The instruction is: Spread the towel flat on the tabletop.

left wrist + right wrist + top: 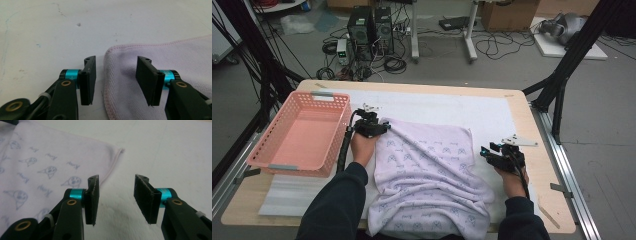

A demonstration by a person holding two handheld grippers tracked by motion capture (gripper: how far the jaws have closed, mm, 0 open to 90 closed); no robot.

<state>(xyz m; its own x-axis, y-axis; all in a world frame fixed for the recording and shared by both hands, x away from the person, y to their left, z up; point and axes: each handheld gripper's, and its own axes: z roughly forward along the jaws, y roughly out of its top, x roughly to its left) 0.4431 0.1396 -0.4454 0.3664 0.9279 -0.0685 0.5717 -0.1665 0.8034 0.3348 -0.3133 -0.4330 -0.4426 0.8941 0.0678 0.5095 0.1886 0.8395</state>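
The left hand-held gripper [116, 80] has its jaws spread, astride the hemmed far-left corner of the towel [160, 52], with cloth between them but not pinched. The right hand-held gripper [116, 197] is also spread, over bare white mat just beside the towel's far-right corner, gripping nothing.

The towel [427, 175] lies rumpled on the worktop [522, 107], its near end hanging over the edge towards the person. It looks light, soft and limp, likely to sag and fold wherever unsupported. The stitched corners seem the best places to pinch.

The gripper views show the hem stitching and how each jaw pair sits at the towel's corners. The high view adds the towel's whole spread and a pink basket [297, 100] to its left.
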